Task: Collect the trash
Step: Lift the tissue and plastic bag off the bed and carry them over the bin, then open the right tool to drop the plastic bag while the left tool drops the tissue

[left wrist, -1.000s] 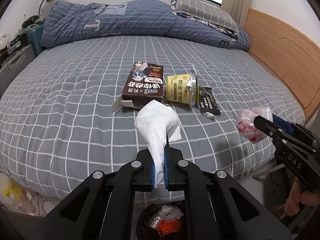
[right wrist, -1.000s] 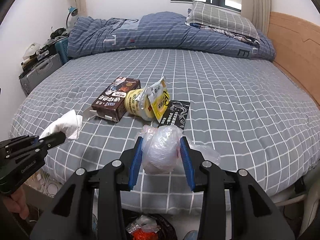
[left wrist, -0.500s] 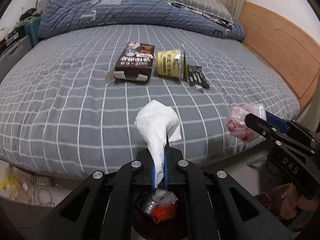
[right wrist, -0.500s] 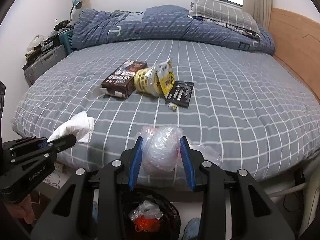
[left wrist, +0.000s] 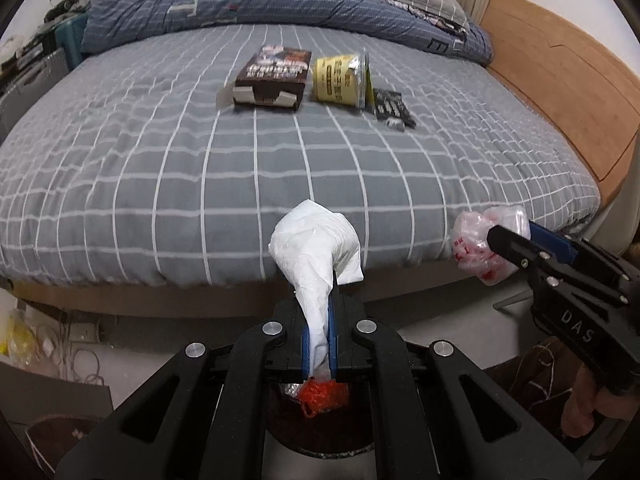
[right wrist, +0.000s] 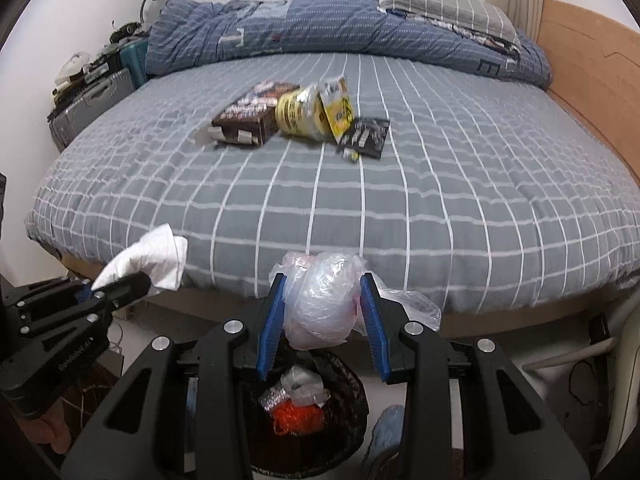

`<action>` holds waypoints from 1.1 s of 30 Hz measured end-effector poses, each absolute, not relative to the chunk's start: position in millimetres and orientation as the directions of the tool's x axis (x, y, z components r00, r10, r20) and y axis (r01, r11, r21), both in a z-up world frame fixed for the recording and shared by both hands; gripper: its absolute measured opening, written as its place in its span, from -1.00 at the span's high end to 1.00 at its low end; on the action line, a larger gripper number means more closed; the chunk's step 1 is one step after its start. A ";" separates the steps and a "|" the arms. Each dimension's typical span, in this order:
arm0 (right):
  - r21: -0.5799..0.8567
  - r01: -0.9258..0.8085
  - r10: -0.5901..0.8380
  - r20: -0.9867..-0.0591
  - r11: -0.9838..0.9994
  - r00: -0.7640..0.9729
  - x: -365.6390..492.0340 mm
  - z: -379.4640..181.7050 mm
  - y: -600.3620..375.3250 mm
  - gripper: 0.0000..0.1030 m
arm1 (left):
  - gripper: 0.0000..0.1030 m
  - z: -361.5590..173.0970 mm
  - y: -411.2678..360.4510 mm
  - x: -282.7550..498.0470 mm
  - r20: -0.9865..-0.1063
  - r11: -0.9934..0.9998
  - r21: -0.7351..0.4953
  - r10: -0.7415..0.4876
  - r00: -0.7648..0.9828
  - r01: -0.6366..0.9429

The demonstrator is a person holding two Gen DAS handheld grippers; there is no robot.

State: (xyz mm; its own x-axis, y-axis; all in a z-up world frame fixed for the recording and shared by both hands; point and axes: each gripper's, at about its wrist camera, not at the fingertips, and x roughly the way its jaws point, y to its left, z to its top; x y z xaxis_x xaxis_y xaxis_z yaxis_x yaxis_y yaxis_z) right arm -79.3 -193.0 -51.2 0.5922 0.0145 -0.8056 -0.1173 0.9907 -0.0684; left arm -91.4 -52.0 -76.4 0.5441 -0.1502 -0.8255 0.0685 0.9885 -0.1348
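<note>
Left gripper (left wrist: 319, 336) clamped on a white crumpled tissue (left wrist: 316, 240), jaws nearly together, the wad billowing out ahead of the fingertips and a thin tail trailing back between the blue pads (left wrist: 305, 346). Right gripper (right wrist: 322, 320) clamped on a balled clear plastic bag (right wrist: 320, 304), jaws held wide by its bulk, one loose flap spilling past the right-hand finger. Black-lined trash bin (right wrist: 352, 392) directly beneath and slightly behind both sets of fingertips, already containing an orange net and foil scraps; in the left wrist view, only its dark mouth visible under the jaw mount. Decisive relation, as judged: bin below rather than ahead, so that each item falls in on release with little or no further travel; tissue's long axis aligned with the fingers, bag roughly round. Neither hand clearly nearer the bin opening. Remaining litter far ahead of the fingers on the grey checked bed (left wrist: 160, 168): brown carton (left wrist: 276, 76) with open flap, yellow cup (left wrist: 340, 80) lying on its side just beside it, black sachet (left wrist: 392, 106) next along toward the wooden headboard (left wrist: 560, 76). Risk: tissue tail snagging between the pads.
</note>
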 end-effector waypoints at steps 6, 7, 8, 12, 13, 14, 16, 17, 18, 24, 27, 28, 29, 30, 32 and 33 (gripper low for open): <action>-0.069 -0.114 0.007 -0.829 0.991 0.559 -90.6 -64.4 -192.0 0.30 | 0.89 -88.9 -48.2 -104.5 -0.844 0.989 -0.137 -0.141 0.518 0.047; -0.066 -0.114 0.008 -0.833 0.991 0.554 -92.9 -66.8 -192.3 0.30 | 0.89 -91.8 -47.0 -106.9 -0.848 0.990 -0.136 -0.138 0.511 0.042; -0.063 -0.113 0.009 -0.839 0.992 0.544 -94.9 -70.1 -192.3 0.30 | 0.89 -95.4 -45.6 -109.4 -0.854 0.990 -0.137 -0.137 0.502 0.038; -0.064 -0.109 0.000 -0.859 0.992 0.511 -101.7 -81.4 -190.7 0.30 | 0.89 -109.2 -37.7 -119.0 -0.874 0.989 -0.149 -0.137 0.467 0.012; -0.065 -0.109 -0.001 -0.863 0.992 0.505 -104.0 -83.6 -190.0 0.30 | 0.89 -111.0 -36.3 -121.4 -0.876 0.989 -0.151 -0.137 0.463 0.008; -0.067 -0.110 -0.003 -0.867 0.992 0.499 -106.4 -86.3 -188.7 0.30 | 0.89 -112.6 -35.7 -122.8 -0.877 0.989 -0.149 -0.136 0.460 0.007; -0.066 -0.109 -0.005 -0.874 0.992 0.487 -110.3 -90.8 -187.1 0.30 | 0.89 -117.9 -33.8 -125.6 -0.884 0.989 -0.149 -0.135 0.448 0.003; -0.065 -0.109 -0.005 -0.879 0.992 0.478 -112.1 -94.3 -185.4 0.30 | 0.89 -121.6 -33.2 -126.0 -0.888 0.989 -0.148 -0.133 0.440 0.002; -0.065 -0.110 -0.005 -0.882 0.992 0.472 -112.9 -96.8 -184.3 0.30 | 0.89 -124.2 -32.7 -125.8 -0.891 0.989 -0.146 -0.132 0.435 0.002; -0.043 -0.114 0.008 -0.910 0.993 0.414 -108.9 -121.0 -180.2 0.30 | 0.89 -146.7 -35.8 -121.3 -0.909 0.990 -0.138 -0.128 0.397 0.004; -0.037 -0.121 0.013 -0.921 0.992 0.389 -103.9 -133.8 -179.0 0.30 | 0.89 -159.1 -34.1 -114.7 -0.918 0.990 -0.140 -0.128 0.376 -0.007; -0.041 -0.124 0.009 -0.924 0.991 0.382 -101.1 -138.3 -177.9 0.30 | 0.89 -162.8 -33.5 -112.3 -0.920 0.990 -0.140 -0.126 0.371 -0.010; -0.043 -0.125 0.007 -0.926 0.991 0.377 -98.9 -141.5 -176.5 0.30 | 0.89 -165.6 -33.4 -110.7 -0.922 0.991 -0.136 -0.122 0.369 -0.014; -0.044 -0.131 0.007 -0.930 0.990 0.368 -96.5 -146.5 -174.6 0.30 | 0.89 -170.3 -32.4 -107.8 -0.925 0.991 -0.133 -0.118 0.361 -0.018; -0.052 -0.143 0.002 -0.936 0.988 0.353 -92.4 -156.1 -171.4 0.30 | 0.89 -177.4 -29.5 -104.5 -0.930 0.991 -0.135 -0.118 0.349 -0.024; -0.052 -0.147 0.002 -0.938 0.988 0.346 -90.2 -160.3 -169.7 0.30 | 0.89 -180.8 -28.5 -102.5 -0.932 0.991 -0.135 -0.118 0.343 -0.025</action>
State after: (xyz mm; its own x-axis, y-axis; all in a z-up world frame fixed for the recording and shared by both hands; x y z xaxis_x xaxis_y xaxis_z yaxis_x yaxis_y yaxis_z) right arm -90.2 -169.7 -160.3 0.3462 0.0017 -0.9382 -0.1470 0.9877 -0.0525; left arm -102.5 -28.5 -180.8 0.3433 -0.1180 -0.9318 -0.0251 0.9906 -0.1347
